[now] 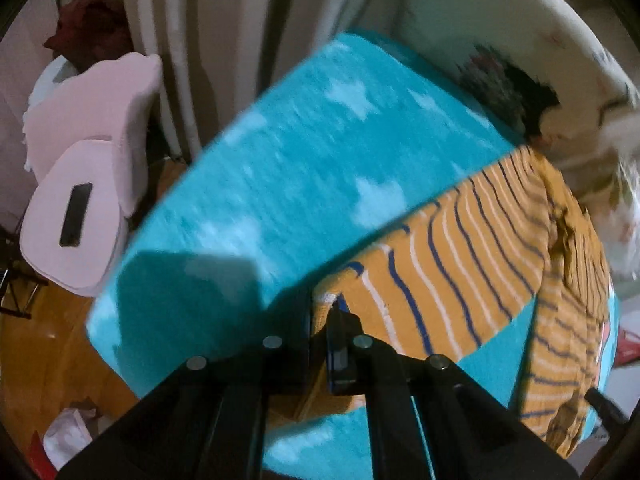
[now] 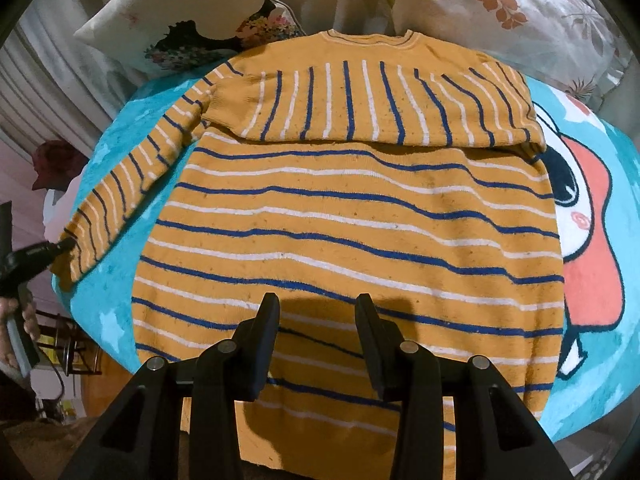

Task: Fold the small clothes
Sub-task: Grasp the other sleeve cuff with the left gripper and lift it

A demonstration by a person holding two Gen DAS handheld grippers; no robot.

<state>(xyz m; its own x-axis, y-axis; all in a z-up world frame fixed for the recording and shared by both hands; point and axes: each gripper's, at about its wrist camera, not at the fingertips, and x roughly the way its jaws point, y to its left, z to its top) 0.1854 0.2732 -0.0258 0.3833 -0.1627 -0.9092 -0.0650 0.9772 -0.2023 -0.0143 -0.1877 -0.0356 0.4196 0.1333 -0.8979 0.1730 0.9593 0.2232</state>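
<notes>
**One Sleeve Folded, the Other Caught by Its Cuff**

The striped sweater (image 2: 352,216) lay flat on a turquoise blanket (image 2: 108,312), neck toward the top of the right wrist view, hem at the bottom. Its one sleeve (image 2: 400,104), starting at the right of the frame, was already folded across the chest, a band of upright stripes lying over the level stripes of the body. That part of the fold looked done.

The other sleeve (image 2: 120,188) still stretched out to the lower left of that frame, away from the body. At its cuff (image 1: 326,300) the left gripper (image 1: 322,320) had closed: in the left wrist view the two black pads sat pinched together at the lower centre, with the pale cuff edge nipped between them and the sleeve running off toward the upper right. The same tool showed small at the left edge of the right wrist view, a hand (image 2: 18,320) behind it.

The right gripper (image 2: 318,320) stood partly open over the lower middle of the body, near the hem, with nothing between its jaws; whether it touched the knit could not be told.

By my judgement the task was under halfway. Left to do: bring the held sleeve across the chest, then fold the body, probably hem toward neck.
</notes>
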